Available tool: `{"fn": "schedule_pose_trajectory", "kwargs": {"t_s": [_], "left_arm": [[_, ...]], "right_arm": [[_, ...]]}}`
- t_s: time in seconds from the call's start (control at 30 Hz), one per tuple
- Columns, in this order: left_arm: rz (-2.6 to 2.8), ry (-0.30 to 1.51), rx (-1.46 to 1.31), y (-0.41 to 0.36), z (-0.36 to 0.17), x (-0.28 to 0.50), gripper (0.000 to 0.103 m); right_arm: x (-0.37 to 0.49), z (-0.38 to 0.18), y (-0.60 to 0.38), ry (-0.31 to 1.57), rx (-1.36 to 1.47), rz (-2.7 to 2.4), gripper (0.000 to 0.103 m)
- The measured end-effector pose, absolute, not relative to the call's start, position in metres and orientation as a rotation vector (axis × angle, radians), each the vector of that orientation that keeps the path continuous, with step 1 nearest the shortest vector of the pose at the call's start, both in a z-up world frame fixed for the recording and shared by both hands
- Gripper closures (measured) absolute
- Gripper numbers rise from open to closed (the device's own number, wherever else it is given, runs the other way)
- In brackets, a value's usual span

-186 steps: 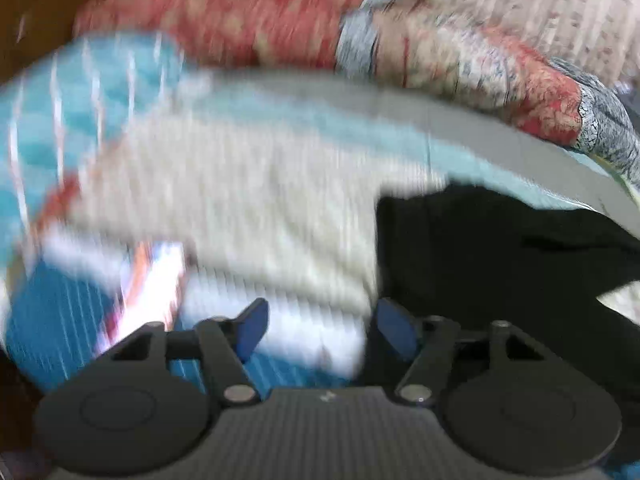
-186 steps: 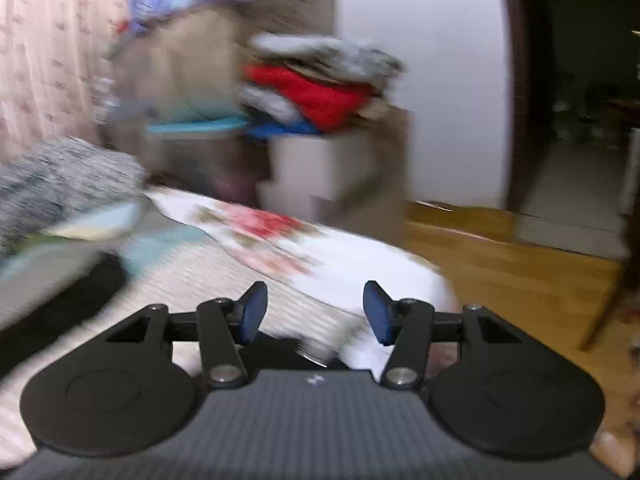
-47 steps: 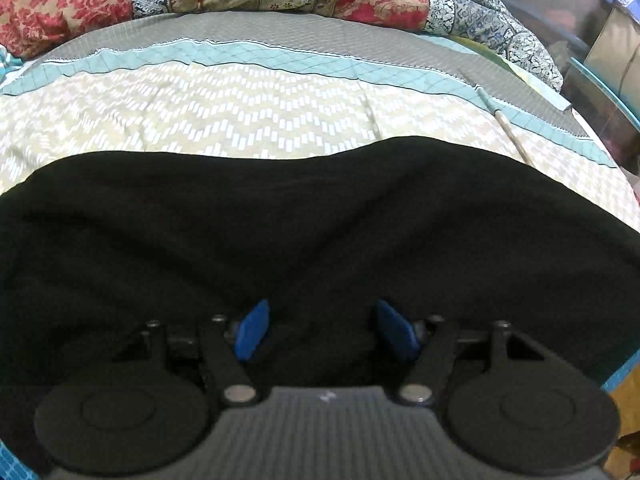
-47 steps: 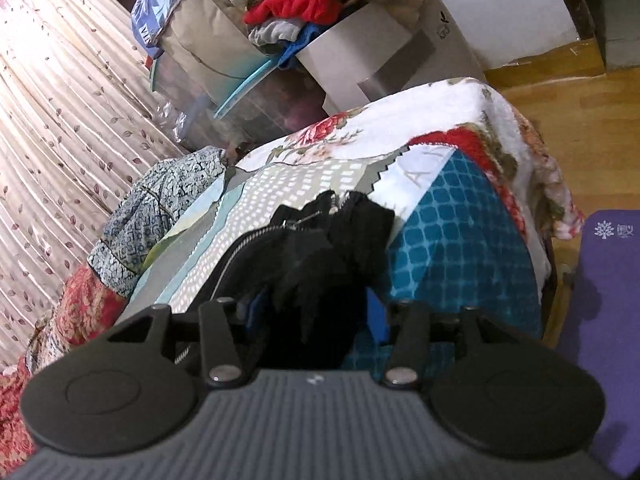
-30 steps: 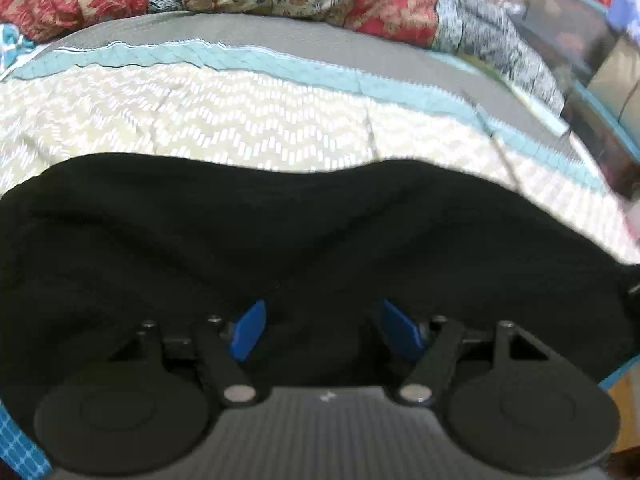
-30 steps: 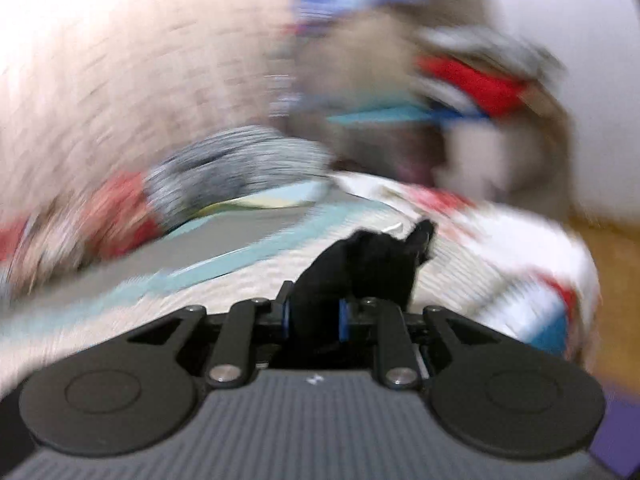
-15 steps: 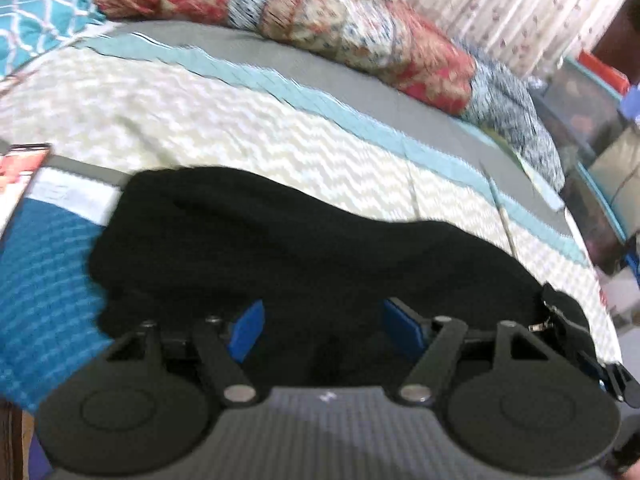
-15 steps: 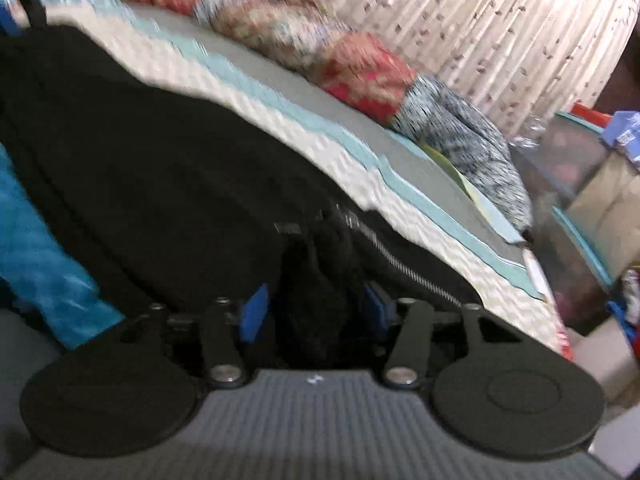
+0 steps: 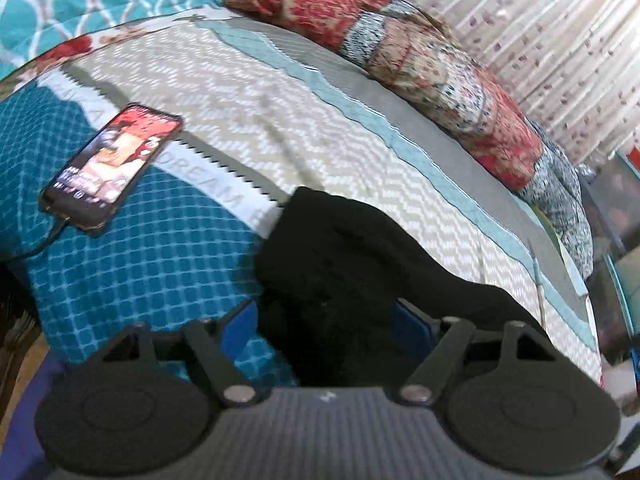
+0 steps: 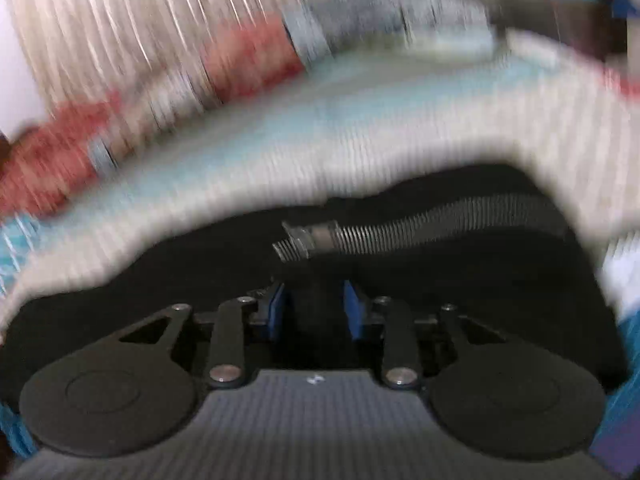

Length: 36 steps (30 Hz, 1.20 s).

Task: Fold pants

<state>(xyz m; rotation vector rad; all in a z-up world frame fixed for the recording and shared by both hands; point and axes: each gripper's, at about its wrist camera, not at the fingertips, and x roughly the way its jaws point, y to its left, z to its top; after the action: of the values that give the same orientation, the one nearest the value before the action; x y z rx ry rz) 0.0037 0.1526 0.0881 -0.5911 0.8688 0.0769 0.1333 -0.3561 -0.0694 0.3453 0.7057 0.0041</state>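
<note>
The left gripper (image 9: 326,324) is being shown as a matte black frame with two round discs at its outer corners, linked by slim black arms pinned with silver screws. Blue pads (image 9: 240,322) are being carried on its fingers. A grey ribbed housing with a small pale mark is being seen at the bottom edge. The right gripper (image 10: 316,306) is being shown with the same black discs, silver screws, blue pads (image 10: 276,308) and ribbed grey body.

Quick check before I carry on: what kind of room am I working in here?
Most likely a bedroom. The black pants lie on a bed with a patterned bedspread, a rolled quilt runs along its far side before a curtain, and a phone lies on the bed.
</note>
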Motion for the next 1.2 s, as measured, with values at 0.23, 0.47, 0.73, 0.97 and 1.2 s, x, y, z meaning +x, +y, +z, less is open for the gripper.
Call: {"fn": "schedule_pose_trajectory", "kwargs": {"t_s": [0.23,0.47,0.73,0.97,1.2], "left_arm": [[0.064,0.885,-0.693,0.170,0.065,0.007,0.008],[0.003,0.925,-0.758,0.167,0.038,0.023,0.000],[0.005,0.847,-0.728,0.163,0.032,0.025,0.047],[-0.117,0.786,-0.734,0.149,0.038,0.025,0.079],[-0.396,0.678,-0.315,0.045,0.091,0.037,0.079]], "right_arm": [[0.132,-0.024,-0.308,0.604,0.200,-0.062,0.066],[0.180,-0.024,-0.176,0.718,0.412,0.392,0.073],[0.230,-0.066,-0.053,0.945,0.490,0.543,0.080],[0.218,-0.077,-0.064,0.996,0.607,0.528,0.084],[0.213,-0.085,-0.137,0.908,1.019,0.511,0.080]]}}
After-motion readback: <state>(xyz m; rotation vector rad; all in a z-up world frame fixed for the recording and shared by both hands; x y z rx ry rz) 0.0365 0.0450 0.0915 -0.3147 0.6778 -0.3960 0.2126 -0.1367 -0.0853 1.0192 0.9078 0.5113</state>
